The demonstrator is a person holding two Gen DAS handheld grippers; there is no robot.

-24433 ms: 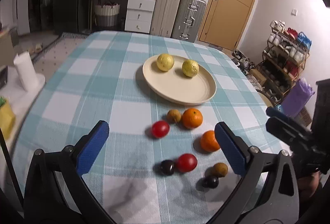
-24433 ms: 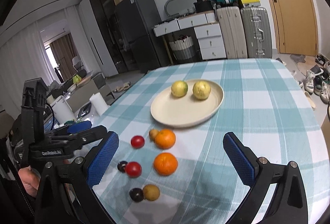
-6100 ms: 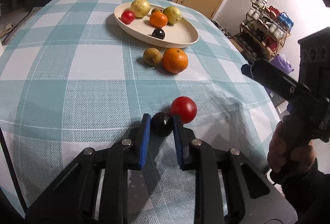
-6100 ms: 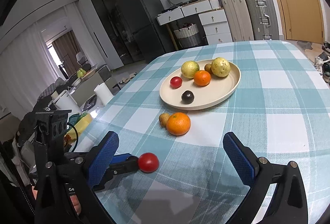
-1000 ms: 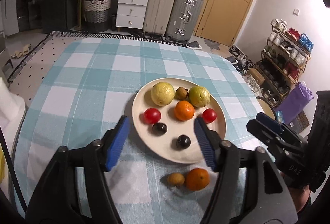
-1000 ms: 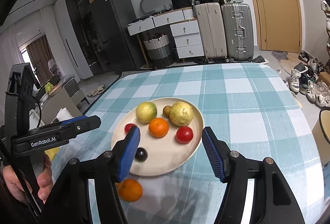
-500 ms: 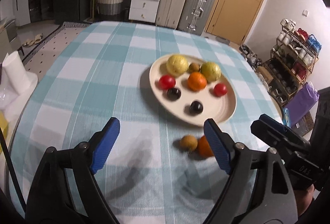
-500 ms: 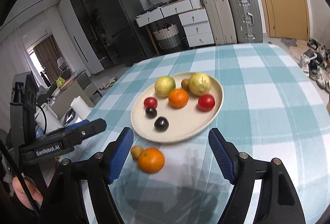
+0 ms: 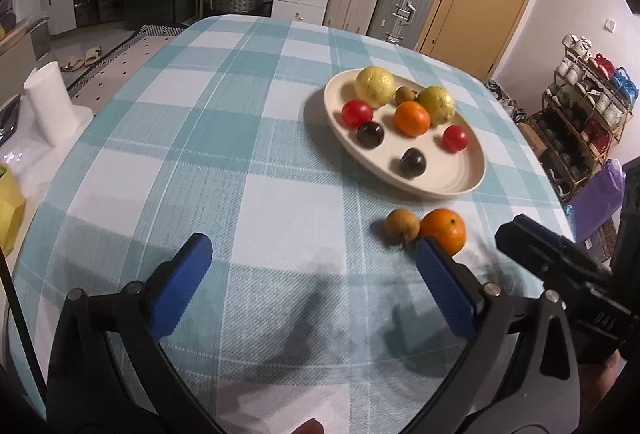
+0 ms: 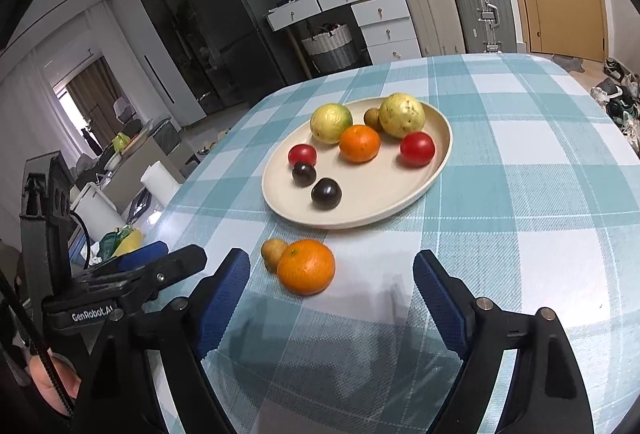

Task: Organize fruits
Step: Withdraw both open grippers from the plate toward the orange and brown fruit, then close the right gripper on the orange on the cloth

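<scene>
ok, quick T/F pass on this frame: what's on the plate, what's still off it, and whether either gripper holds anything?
1. Two fruits lie on the tablecloth off the plate: an orange and a small brown fruit. True.
2. The plate holds three dark plums. False: two, the nearer plum and another.
3. The right gripper grips the orange. False: its jaws are opening, nothing is between them, and the orange lies ahead.
4. The left gripper holds nothing. True; its jaws are opening.
5. Orange and brown fruit are side by side. True.
</scene>
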